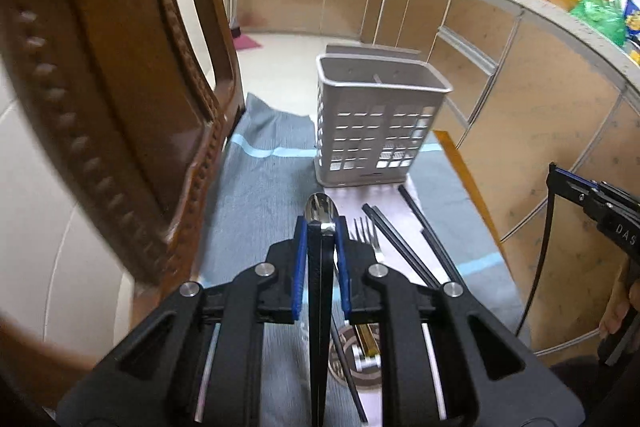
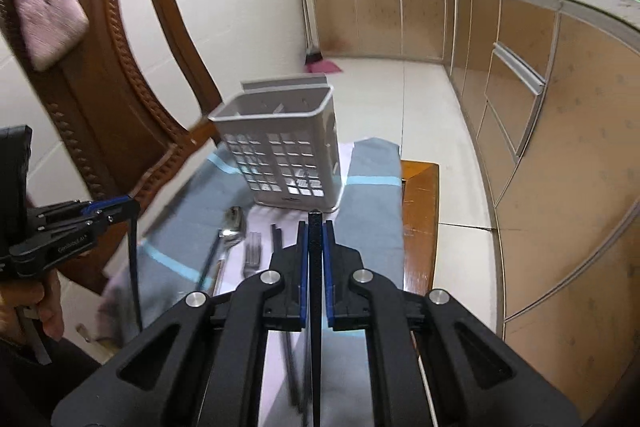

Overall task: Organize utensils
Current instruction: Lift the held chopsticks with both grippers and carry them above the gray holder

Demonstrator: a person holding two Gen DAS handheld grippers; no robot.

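Both grippers, left [image 1: 321,227] and right [image 2: 316,229], are each clamping a black chopstick [image 2: 315,267] above the blue-striped grey cloth [image 2: 372,203], near the white utensil caddy [image 1: 376,123], beside kitchen cabinets [image 2: 520,99].

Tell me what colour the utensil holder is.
The holder is light grey with a grid of cut-out slots on its front; the left wrist view shows it best.

A shiny metal spoon [image 1: 321,207] and fork [image 1: 368,231] are seen on soft grey cloth [image 1: 260,195]. The holder [image 1: 376,123] looks like matt grey plastic. Glossy carved wood is seen on the chair [image 1: 120,107].
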